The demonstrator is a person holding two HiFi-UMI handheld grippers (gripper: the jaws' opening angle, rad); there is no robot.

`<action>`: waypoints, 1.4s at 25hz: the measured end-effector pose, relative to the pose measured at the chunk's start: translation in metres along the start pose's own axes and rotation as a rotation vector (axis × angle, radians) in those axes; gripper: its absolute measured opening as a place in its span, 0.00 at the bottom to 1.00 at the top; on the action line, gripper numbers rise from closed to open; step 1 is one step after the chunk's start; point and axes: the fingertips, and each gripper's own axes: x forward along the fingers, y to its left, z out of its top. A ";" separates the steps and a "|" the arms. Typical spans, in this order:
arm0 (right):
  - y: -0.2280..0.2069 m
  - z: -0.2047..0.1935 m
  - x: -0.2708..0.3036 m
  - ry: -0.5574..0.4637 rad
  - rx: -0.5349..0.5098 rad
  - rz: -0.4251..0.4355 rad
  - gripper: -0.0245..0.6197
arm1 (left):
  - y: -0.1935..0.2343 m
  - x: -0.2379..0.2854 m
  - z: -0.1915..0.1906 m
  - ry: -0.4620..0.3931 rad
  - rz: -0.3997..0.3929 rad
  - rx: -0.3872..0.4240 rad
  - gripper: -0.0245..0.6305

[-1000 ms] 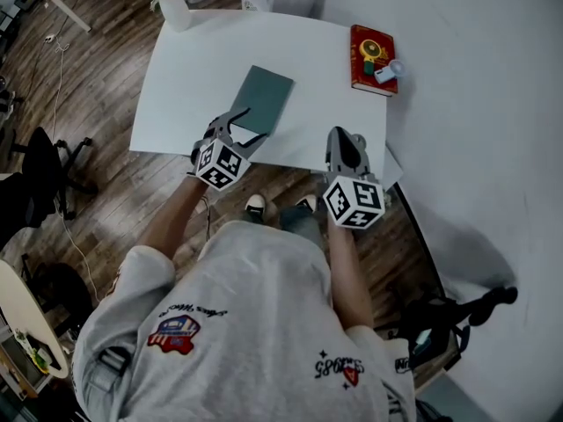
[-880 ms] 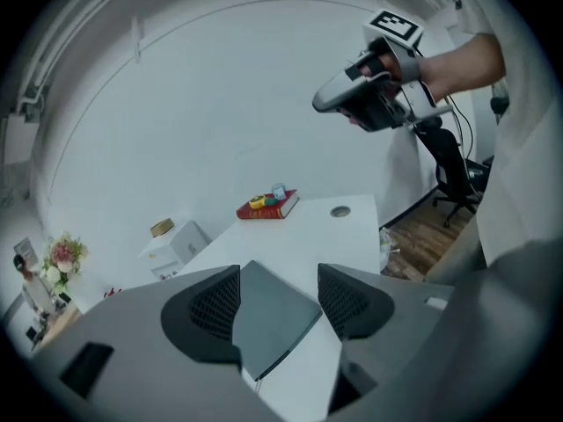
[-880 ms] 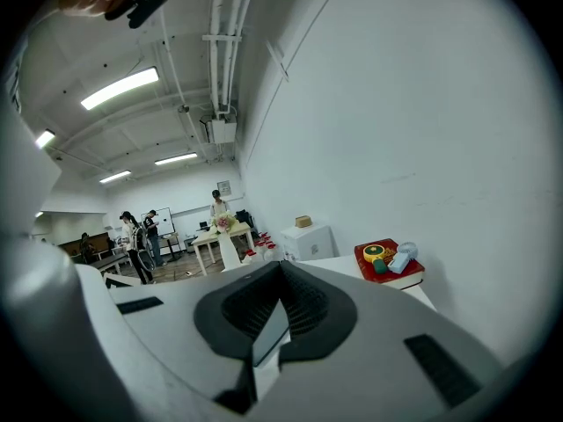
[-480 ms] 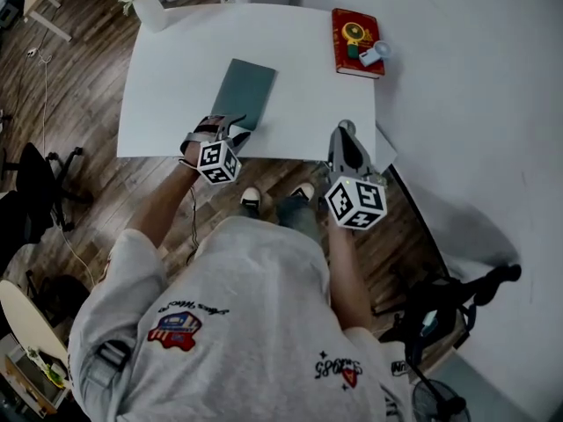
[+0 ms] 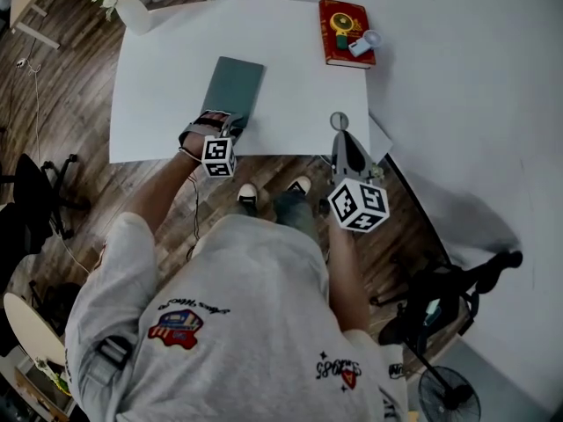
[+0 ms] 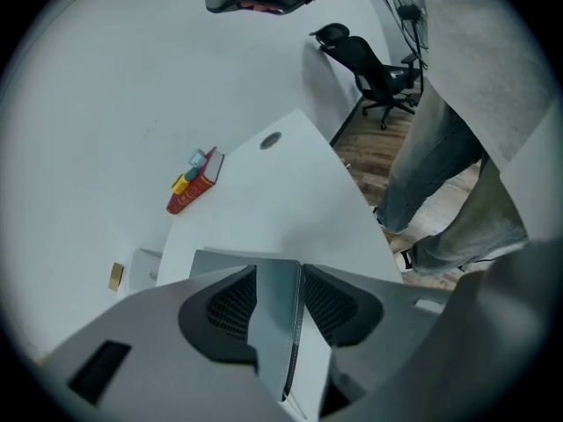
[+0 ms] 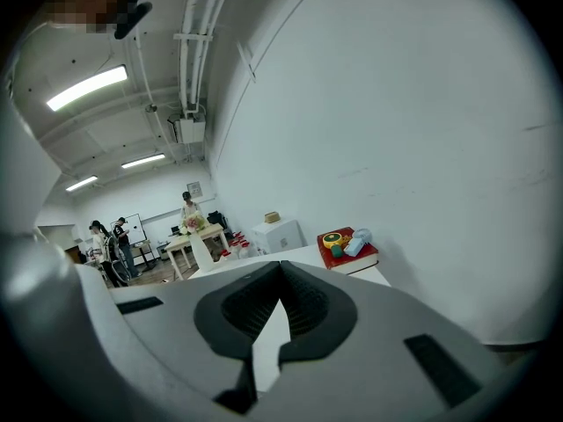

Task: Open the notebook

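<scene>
With left gripper (image 5: 230, 123) closing, not yet clamped, astride the near edge of the notebook (image 5: 232, 82) lying flat on the worktop (image 5: 299, 86), pinch only the cover and lift slowly; keep clenched, empty right gripper (image 5: 339, 123) ready to steady pages.

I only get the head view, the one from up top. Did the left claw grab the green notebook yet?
Observer: Not quite. The left gripper view shows the notebook's near edge standing between the left claw's pads, and the jaws are closing on it.
Operator: What's the other claw doing?
Observer: In the right gripper view the right claw has its tips together with nothing in them, just the table beyond.
Operator: Is anybody else in the room?
Observer: Yes, the right gripper view shows people standing far off across the room.
</scene>
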 end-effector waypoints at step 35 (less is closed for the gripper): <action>-0.010 -0.015 -0.004 0.027 0.041 -0.009 0.03 | 0.039 -0.034 -0.002 -0.126 0.139 -0.296 0.06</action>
